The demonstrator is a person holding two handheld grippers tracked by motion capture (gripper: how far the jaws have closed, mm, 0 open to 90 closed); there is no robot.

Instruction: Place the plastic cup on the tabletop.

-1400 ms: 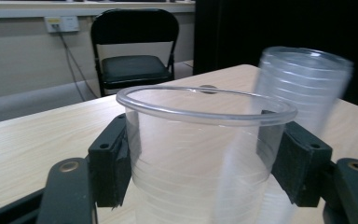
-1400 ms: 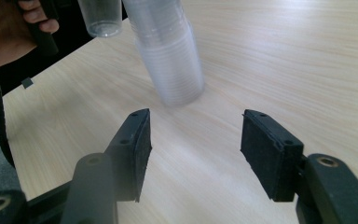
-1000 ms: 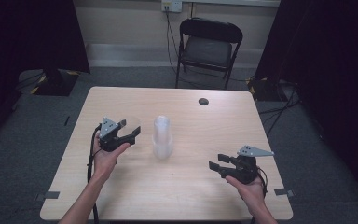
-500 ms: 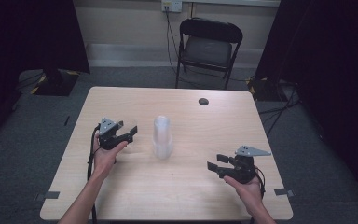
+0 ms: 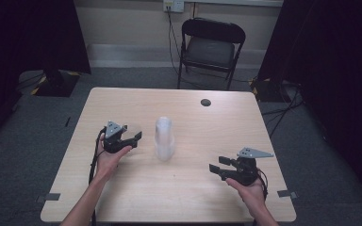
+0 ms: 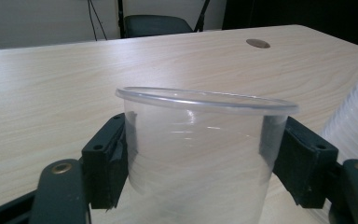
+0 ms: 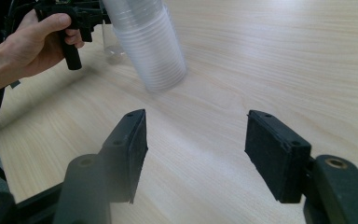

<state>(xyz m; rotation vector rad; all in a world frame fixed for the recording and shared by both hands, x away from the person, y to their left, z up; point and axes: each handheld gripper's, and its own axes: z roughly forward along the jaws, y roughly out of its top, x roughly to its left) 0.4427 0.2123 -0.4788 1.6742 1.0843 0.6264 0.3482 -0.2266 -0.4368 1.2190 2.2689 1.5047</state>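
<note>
Toward the left edge of the pale wooden table (image 5: 136, 188), a person's left hand (image 5: 107, 160) holds the left gripper (image 5: 131, 137) low over the surface. Between its black jaws stands a single clear plastic cup (image 6: 200, 154), upright with its rim up. The jaws have just been opening — in the left gripper view the left pad sits right against the cup's wall and the right pad lies close beside the other wall, though whether either presses cannot be told.

Just beside that cup, near the middle of the table, stands a tall stack of clear cups (image 5: 164, 139), nested upside down and apart from both grippers. The right gripper view shows this stack with the single cup behind it and the left hand gripping its handle.

Near the front right corner, the right hand (image 5: 254, 195) holds the right gripper (image 5: 217, 165) — its jaws are spread wide with nothing between them, pointing across bare wood toward the stack, well apart from it.

A small dark disc (image 5: 206, 102) lies near the far edge. Behind the table stands a black folding chair (image 5: 210, 49).
</note>
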